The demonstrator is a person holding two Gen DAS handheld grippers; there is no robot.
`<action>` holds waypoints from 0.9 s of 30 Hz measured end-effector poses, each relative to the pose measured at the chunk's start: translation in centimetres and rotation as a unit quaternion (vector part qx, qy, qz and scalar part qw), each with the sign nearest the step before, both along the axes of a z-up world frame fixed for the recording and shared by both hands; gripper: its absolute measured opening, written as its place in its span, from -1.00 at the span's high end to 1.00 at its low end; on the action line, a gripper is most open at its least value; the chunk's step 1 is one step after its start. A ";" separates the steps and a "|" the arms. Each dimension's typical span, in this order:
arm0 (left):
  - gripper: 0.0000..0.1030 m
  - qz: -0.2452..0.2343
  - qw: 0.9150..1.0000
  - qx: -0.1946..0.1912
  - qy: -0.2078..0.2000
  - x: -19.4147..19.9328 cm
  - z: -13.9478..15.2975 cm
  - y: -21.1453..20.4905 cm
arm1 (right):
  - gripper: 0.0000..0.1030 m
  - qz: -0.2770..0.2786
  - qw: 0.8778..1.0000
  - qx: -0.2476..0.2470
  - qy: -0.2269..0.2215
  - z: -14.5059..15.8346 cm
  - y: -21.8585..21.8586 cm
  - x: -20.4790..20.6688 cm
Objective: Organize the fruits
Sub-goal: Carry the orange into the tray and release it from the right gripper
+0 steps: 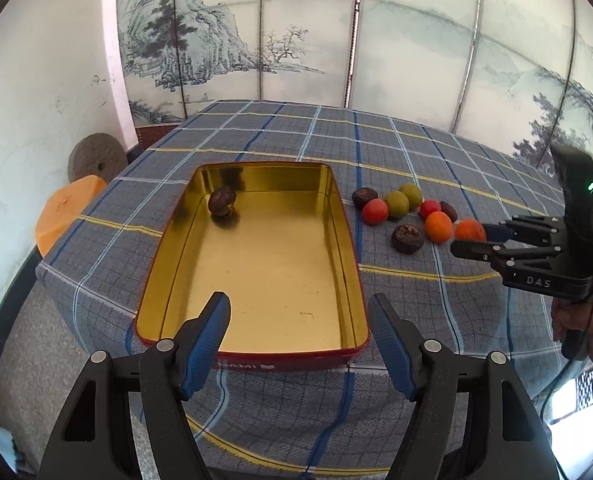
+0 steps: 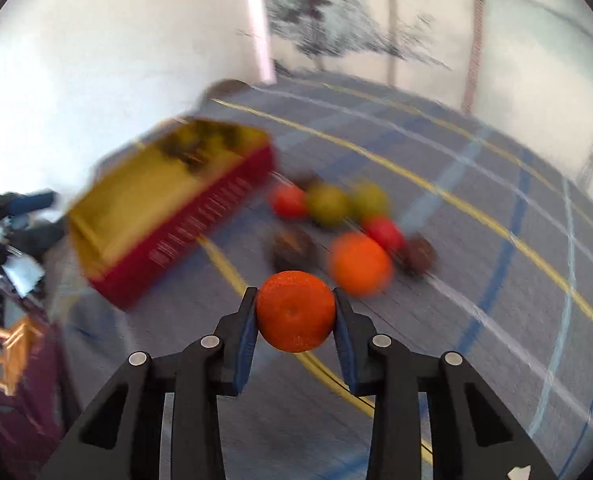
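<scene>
One orange [image 2: 295,311] clamped in right gripper [image 2: 295,314]; left gripper [image 1: 298,340] half-open, empty over tin [image 1: 346,240]. Next: carry orange left, release inside.

Right tool [image 2: 295,312] clamped on an orange; left tool [image 1: 298,320] half open, empty.

Far wall ahead of me: backlit panels [image 1: 296,32] painted with an ink landscape. Plain white wall [image 1: 44,92] to the left. Plaid-clothed table [image 1: 336,136]; orange stool [image 1: 62,216] at its left edge.

Prob someone's home tbh: plaid tablecloth [image 1: 280,136] on the table, ink-landscape folding screen [image 1: 296,40] behind (scuffed white wall [image 1: 36,92] too).
</scene>
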State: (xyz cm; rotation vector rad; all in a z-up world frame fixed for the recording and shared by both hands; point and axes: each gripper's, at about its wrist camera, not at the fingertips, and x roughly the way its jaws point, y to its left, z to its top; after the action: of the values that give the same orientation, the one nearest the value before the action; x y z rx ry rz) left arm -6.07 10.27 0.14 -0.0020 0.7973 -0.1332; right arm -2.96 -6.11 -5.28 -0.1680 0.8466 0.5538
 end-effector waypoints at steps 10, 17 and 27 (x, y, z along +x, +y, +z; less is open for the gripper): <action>-0.63 0.055 0.998 -0.002 0.021 -0.7 -0.9 4.1 | 0.34 0.120 0.993 -0.002 -0.006 2.5 12.8 3.2; -0.88 0.076 0.997 0.018 0.007 -1.3 -0.4 6.2 | 0.34 0.134 0.989 -0.043 0.034 -0.3 18.8 7.1; -0.93 0.067 0.998 0.010 0.011 -1.4 -0.3 7.0 | 0.16 0.104 0.991 -0.037 0.080 -1.6 23.1 11.2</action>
State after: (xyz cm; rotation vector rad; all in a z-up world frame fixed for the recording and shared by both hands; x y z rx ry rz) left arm -7.47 17.32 -0.13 -0.0374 0.8188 0.0026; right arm 8.19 16.98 -6.84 -0.2837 1.0132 0.7385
